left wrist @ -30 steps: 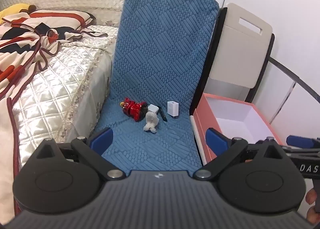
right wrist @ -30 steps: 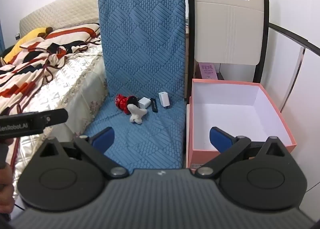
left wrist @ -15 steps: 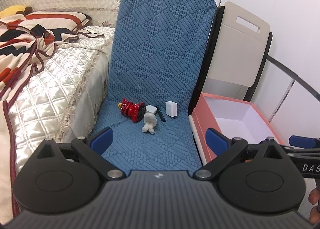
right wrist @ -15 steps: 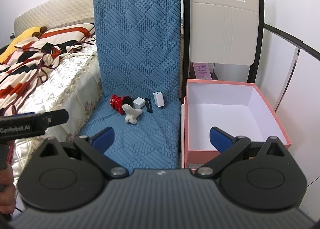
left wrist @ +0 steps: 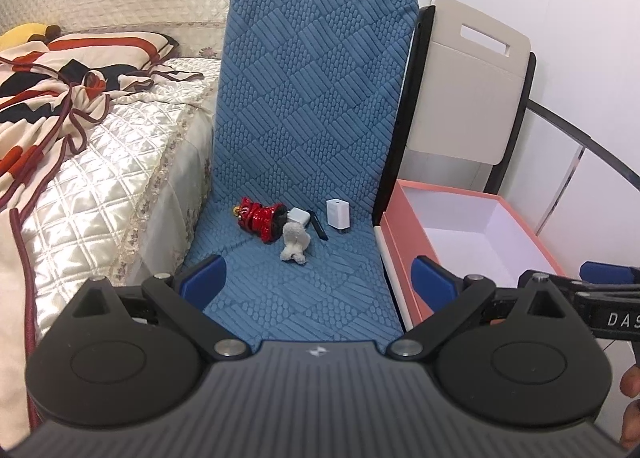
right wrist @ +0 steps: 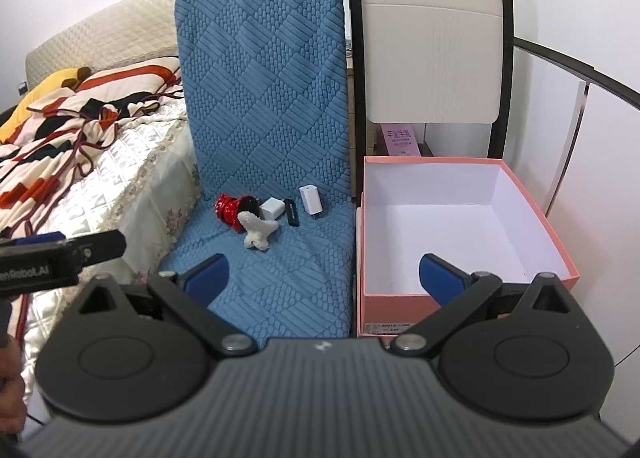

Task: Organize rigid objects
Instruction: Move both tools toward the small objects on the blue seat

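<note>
Blue quilted chair cushion [right wrist: 276, 129] holds the clutter; pink box [right wrist: 560, 258] sits just beside it on the right, empty. Left gripper [left wrist: 316, 278] and right gripper [right wrist: 324, 270] both spread wide, holding nothing, well short of the items. Red figurine [left wrist: 262, 217], cream coral piece [left wrist: 294, 244], two white chargers [left wrist: 338, 213] [left wrist: 299, 215] and a dark stick [left wrist: 319, 227] huddle at the seat back. Risk: touching pieces get nudged or dragged together on pickup, soft cushion lets small ones tip, fingers snag fabric

A home bedroom: quilted bed [left wrist: 100, 161] with rumpled blanket [left wrist: 52, 81] beside chairs.
</note>
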Demonstrator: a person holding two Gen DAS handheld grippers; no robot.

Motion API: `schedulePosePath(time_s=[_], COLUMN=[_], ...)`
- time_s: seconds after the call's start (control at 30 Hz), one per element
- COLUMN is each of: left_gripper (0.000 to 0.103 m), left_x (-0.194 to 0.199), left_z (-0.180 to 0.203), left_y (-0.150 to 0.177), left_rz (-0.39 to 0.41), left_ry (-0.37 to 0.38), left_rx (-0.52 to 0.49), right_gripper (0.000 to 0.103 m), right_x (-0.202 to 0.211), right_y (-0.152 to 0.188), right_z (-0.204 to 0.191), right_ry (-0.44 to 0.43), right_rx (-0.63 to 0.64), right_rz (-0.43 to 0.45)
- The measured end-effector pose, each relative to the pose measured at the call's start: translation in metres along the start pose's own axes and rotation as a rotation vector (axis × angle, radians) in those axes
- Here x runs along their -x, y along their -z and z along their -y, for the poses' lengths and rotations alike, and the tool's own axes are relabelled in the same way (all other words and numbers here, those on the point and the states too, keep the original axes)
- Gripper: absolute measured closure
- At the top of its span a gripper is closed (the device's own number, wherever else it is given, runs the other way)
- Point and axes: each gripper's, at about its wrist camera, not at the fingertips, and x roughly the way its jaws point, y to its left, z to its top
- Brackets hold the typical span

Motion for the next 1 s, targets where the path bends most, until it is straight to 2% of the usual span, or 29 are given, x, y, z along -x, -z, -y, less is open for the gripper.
schedulePosePath(time_s=[0.13, 0.37, 0.53, 0.63, 0.77, 0.9, 1.0], left_gripper=[0.002, 0.002, 0.002, 0.002, 0.002, 0.002, 0.002], left_x=[-0.011, -0.04, -0.081, -0.092, -0.1, -0.099, -0.102], left_z=[-0.002, -0.016, -0.031, -0.033, -0.042, -0.05, -0.056], left_y=[-0.006, -0.015, -0.046, -0.059, -0.071, -0.072, -0.06], left_rz=[-0.004, -0.013, -0.084, -0.075, -0.101, -0.071, -0.045], left_ry=[-0.001, -0.058, -0.079, -0.137, -0.141, -0.138, -0.158], left_rx=[0.02, 0.034, 0.093, 0.088, 0.111, 0.123, 0.109], right_gripper=[0.0, 0.0, 0.0, 0.0, 0.0, 0.0, 0.0], right_x=[-0.004, -0.04, -0.077, -0.094, -0.109, -0.107, -0.11], right_y=[-0.002, -0.007, -0.025, -0.039, -0.051, -0.052, -0.041], right_z=[-0.001, 0.002, 0.001, 0.0, 0.0, -0.005, -0.005], right_ry=[0.002, -0.054, -0.098, -0.147, -0.169, -0.159, -0.166], right_rx=[0.006, 0.011, 0.023, 0.031, 0.053, 0.085, 0.065], right_rz=[-0.008, -0.036, -0.068, -0.081, -0.106, -0.108, -0.102])
